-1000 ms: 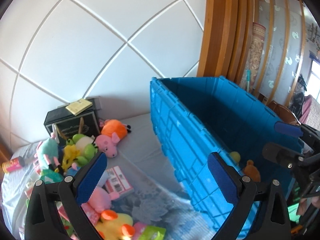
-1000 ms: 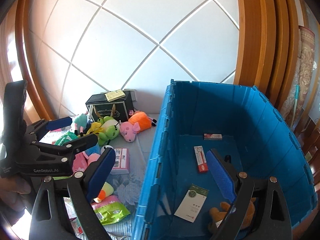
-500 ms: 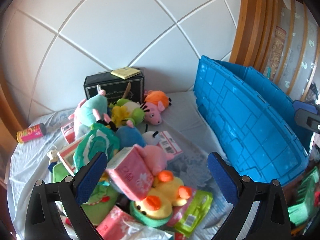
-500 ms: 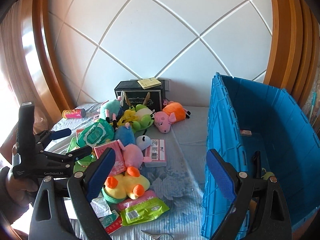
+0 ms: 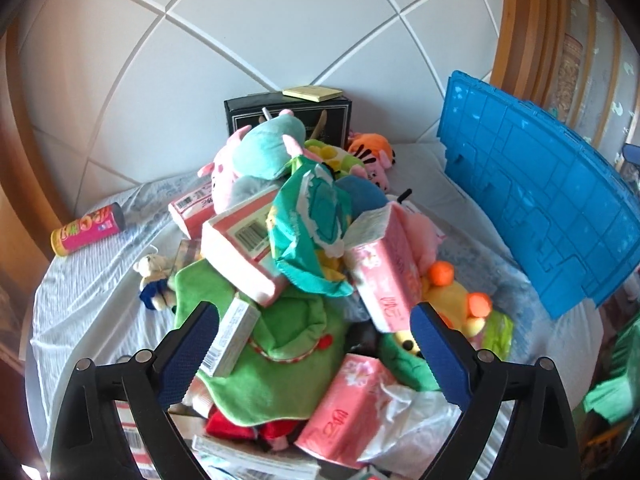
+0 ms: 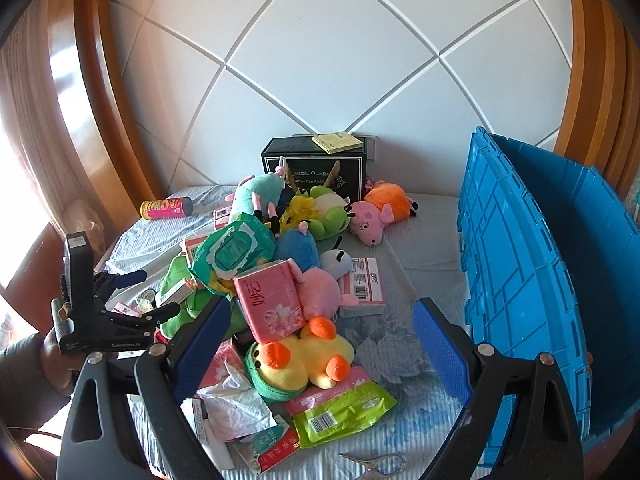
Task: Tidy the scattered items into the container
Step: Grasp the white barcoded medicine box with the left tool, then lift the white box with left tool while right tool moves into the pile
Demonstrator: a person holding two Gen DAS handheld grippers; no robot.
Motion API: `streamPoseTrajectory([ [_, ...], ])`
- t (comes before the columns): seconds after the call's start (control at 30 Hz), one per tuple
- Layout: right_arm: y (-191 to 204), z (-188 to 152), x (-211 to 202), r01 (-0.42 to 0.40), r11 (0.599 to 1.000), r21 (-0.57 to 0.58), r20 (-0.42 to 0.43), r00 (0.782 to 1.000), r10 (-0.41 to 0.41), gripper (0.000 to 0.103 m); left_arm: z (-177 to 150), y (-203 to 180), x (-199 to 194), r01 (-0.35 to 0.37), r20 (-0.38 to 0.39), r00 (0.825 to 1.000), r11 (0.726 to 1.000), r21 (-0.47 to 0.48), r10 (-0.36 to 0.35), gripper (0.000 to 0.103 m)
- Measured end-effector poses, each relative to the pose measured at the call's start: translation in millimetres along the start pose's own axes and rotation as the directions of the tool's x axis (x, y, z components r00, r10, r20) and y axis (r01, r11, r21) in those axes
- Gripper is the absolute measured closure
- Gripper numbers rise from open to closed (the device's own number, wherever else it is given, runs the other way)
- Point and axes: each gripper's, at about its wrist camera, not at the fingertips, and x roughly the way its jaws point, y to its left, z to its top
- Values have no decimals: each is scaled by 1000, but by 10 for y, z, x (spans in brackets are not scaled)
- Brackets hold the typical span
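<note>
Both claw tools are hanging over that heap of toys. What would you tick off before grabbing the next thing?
1. Left gripper jaws apart, nothing between them, though they have just been closing a little: ok.
2. Right gripper jaws wide, nothing held: ok.
3. Blue crate upright beside the pile, top open: ok.
4. Something easy on top: pink tissue pack and yellow duck plush lie exposed: ok.
5. The two grippers clear of each other: ok.
6. Space left inside the crate: cannot tell.

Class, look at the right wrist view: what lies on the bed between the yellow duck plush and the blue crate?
Only bare blue patterned bedsheet separates the yellow duck plush from the blue crate; the right wrist view shows this.
</note>
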Motion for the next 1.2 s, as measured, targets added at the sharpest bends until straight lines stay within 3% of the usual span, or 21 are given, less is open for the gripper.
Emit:
streamPoseTrajectory([
  [0.07, 68, -26, 8, 13, 1000, 7, -4, 1000, -13, 10, -57, 123, 106, 7, -13, 1000, 1000, 21, -7, 9],
  [0.27, 217, -84, 49, 55, 998, 31, -26, 998, -54, 10, -155, 390, 464, 53, -86, 995, 997, 47, -49, 29],
  [0.57, 357, -143, 130, 88, 995, 43, -59, 995, -85, 10, -290, 557, 846, 86, -162, 984, 995, 50, -77, 38],
  [0.67, 379, -145, 176, 95, 995, 38, -69, 993, -92, 10, -319, 587, 911, 86, -183, 980, 995, 47, -76, 61],
  [0.7, 381, -144, 195, 96, 995, 38, -72, 993, -93, 10, -317, 597, 919, 95, -192, 978, 995, 37, -87, 80],
  [0.73, 381, -145, 217, 95, 995, 38, -76, 993, -92, 10, -313, 599, 912, 102, -194, 977, 994, 34, -93, 86],
  [0.93, 402, -141, 393, 76, 997, 27, -84, 994, -73, 10, -301, 559, 789, 119, -176, 978, 992, 35, -111, 86],
  [1.2, 700, -33, 911, -29, 999, -45, -126, 992, 23, 10, -291, 635, 555, 103, -140, 985, 995, 14, -100, 86],
])
